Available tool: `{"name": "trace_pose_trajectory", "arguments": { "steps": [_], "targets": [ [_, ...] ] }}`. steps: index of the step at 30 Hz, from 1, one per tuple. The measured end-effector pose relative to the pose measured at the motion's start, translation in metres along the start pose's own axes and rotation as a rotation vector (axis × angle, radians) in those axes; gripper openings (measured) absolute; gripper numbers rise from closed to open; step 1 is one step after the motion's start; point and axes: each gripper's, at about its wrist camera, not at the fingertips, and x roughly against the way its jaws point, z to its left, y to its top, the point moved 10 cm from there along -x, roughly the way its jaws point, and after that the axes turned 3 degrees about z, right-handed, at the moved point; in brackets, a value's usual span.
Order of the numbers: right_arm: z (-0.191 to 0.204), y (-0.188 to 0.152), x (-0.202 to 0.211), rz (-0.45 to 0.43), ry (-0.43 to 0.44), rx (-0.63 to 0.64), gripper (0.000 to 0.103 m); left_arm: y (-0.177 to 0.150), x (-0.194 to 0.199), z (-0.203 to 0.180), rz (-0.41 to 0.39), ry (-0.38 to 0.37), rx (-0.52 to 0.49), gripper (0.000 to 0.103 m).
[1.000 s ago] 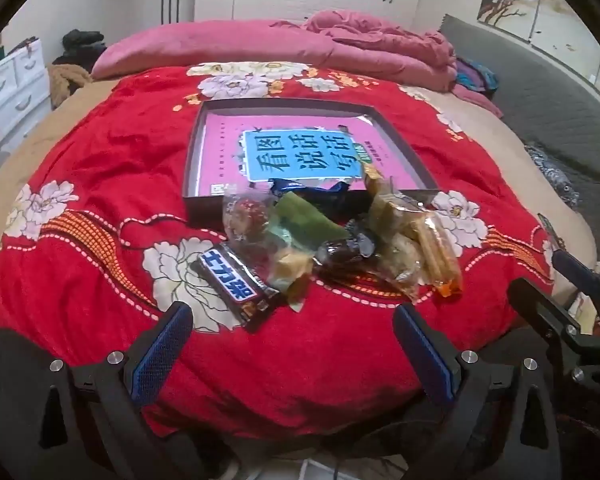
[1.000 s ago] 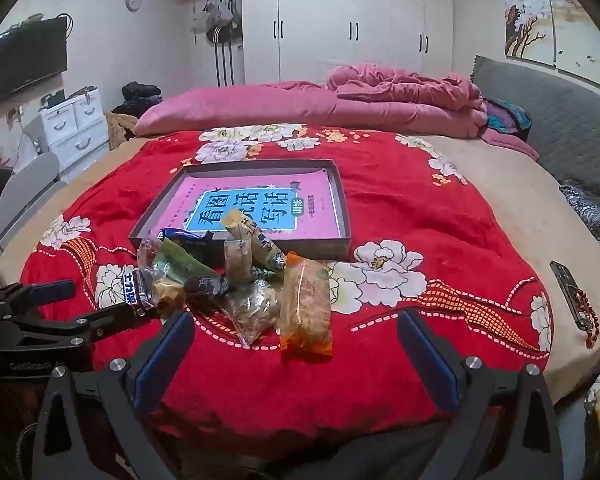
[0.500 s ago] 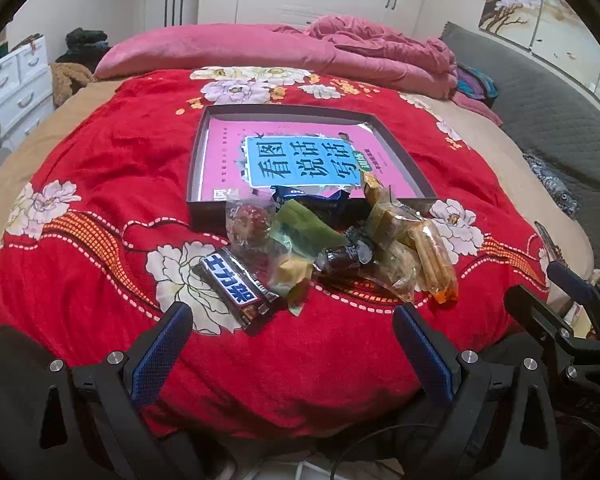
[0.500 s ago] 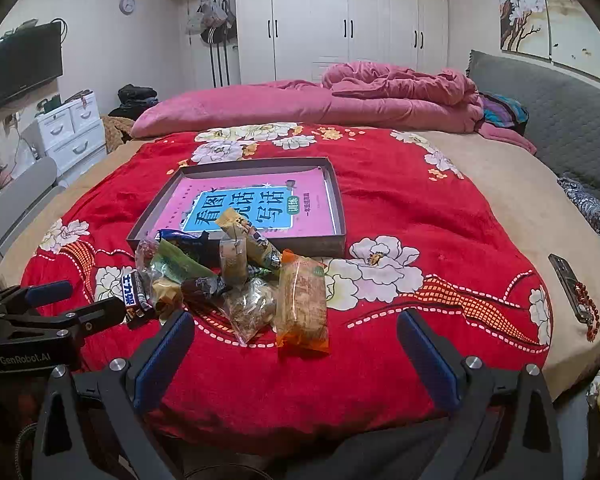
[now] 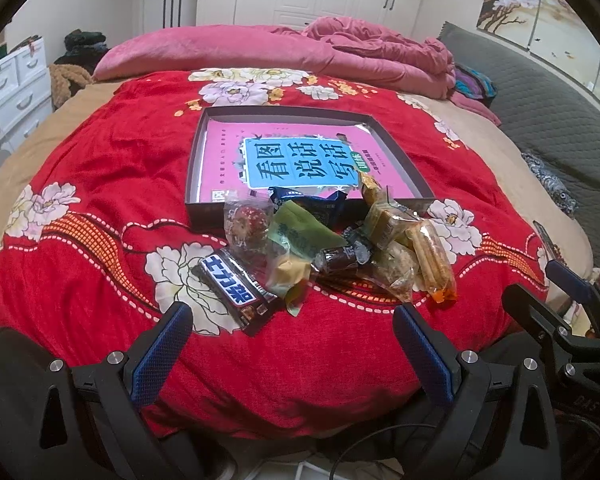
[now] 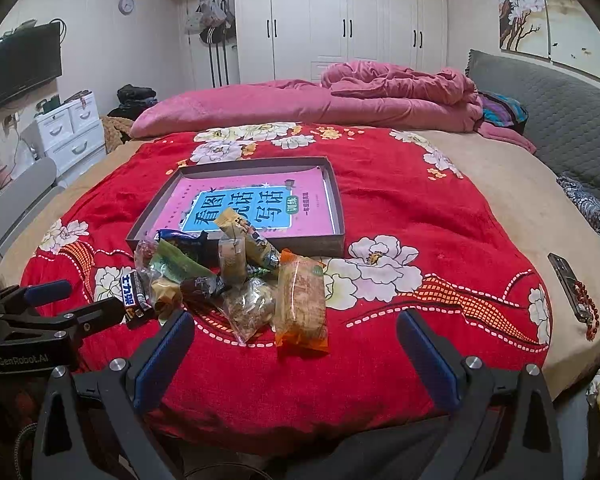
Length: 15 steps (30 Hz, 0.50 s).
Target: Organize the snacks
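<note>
A heap of wrapped snacks [image 5: 332,248] lies on the red flower-printed blanket [image 5: 100,200] that covers the bed, right against the near wall of a shallow dark cardboard box tray [image 5: 198,168]. A pink booklet with a blue title panel [image 5: 300,160] lies flat inside the tray.

The left gripper [image 5: 288,344] hangs at the near edge of the bed, its blue-padded fingers spread wide and grasping nothing. The dark brown chocolate bar with white lettering [image 5: 236,290] is the snack closest to it, lying just beyond and between the fingertips, apart from them. Past the bar come a clear bag with a red round sweet [image 5: 246,224], a green packet [image 5: 304,232], a dark blue wrapper [image 5: 308,200] leaning on the tray wall, and a small dark brown sweet [image 5: 340,258].

The right gripper [image 6: 294,348] is likewise released, fingers wide apart, empty. Just ahead of it, slightly left of centre, lie a long orange-edged packet of biscuits [image 6: 302,300] and a clear bag of pale crumbly snack [image 6: 250,306]; neither touches the fingers. A yellowish wrapped stick [image 6: 246,236] leans over the tray rim.

Off to the right on the tan bedsheet [image 6: 512,200] rests a dark remote-like object with red beads [image 6: 574,290], well apart from the heap. A rumpled pink quilt [image 6: 340,100] fills the far end of the bed.
</note>
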Motion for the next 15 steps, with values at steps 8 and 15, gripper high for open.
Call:
{"name": "trace_pose_trajectory", "arguments": {
  "steps": [8,15],
  "targets": [
    [-0.0001,0.0,0.0004,0.001,0.0,-0.001,0.102,-0.0013,0.0002,-0.0005,0.004,0.0,-0.003,0.1],
    [-0.0005,-0.0001,0.0006,0.001,0.0,-0.002,0.102,-0.0021,-0.0009,-0.0012,0.01,-0.003,0.0,0.1]
  ]
}}
